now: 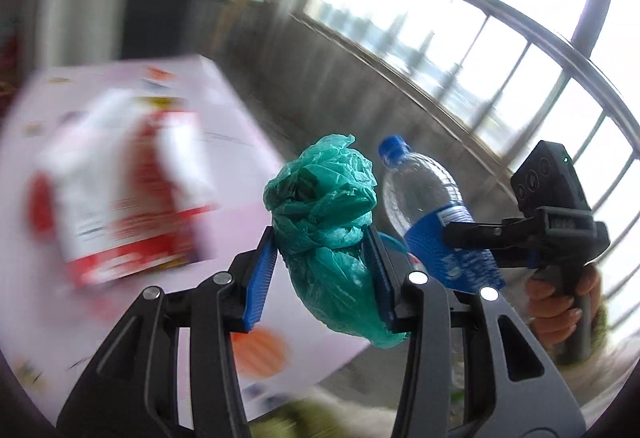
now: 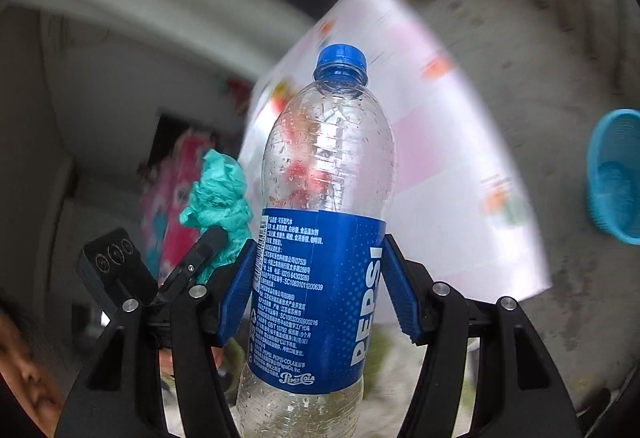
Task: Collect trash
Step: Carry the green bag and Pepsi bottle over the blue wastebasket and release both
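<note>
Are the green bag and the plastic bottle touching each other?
Cannot tell. In the left wrist view the green bag and plastic bottle nearly overlap; in the right wrist view the bottle and a blue pad hide any gap.

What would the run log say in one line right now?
left gripper: shut on green bag | right gripper: shut on Pepsi bottle | blue basket: right edge

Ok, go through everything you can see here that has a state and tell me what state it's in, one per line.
Crumpled green plastic bag: knotted, clamped between the left gripper fingers.
Clear plastic Pepsi bottle with blue label: capped, empty but for droplets, upright, clamped by the right gripper.
Blue plastic mesh basket: on the floor, contents unclear.
Red-and-white carton: on the pink table, blurred.
</note>
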### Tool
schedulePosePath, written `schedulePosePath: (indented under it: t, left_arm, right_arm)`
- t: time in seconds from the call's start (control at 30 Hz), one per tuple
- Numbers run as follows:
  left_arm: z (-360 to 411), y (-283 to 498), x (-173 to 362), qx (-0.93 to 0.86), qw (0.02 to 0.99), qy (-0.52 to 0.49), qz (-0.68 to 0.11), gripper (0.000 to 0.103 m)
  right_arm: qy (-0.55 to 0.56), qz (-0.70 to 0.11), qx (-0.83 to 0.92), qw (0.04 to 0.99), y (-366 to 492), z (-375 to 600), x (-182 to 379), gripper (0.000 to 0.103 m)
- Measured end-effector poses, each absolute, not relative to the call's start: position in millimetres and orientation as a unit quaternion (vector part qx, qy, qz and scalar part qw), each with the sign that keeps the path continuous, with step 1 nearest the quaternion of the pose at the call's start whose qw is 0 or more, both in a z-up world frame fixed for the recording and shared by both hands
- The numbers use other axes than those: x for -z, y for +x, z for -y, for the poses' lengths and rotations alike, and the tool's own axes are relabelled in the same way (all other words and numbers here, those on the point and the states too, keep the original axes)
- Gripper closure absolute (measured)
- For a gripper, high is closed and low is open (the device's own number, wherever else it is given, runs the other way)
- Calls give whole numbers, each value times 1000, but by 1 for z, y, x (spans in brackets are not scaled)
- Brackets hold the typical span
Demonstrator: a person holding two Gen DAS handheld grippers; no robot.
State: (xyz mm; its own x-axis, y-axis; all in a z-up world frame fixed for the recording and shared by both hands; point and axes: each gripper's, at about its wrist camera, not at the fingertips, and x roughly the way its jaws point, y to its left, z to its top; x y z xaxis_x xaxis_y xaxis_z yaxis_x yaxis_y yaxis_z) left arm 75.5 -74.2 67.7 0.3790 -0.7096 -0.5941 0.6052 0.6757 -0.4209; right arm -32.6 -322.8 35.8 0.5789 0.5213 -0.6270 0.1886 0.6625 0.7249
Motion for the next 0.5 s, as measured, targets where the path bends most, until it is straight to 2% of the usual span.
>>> schedulePosePath:
  t: [0.23, 0.5]
  left_arm:
    - [259, 121, -29, 482, 721, 14, -498, 61]
    - [412, 132, 78, 473, 629, 96, -610, 61]
  right_arm:
    - [484, -446, 26, 752, -62, 458, 11, 43]
    - [585, -502, 133, 623, -73, 556, 150, 42]
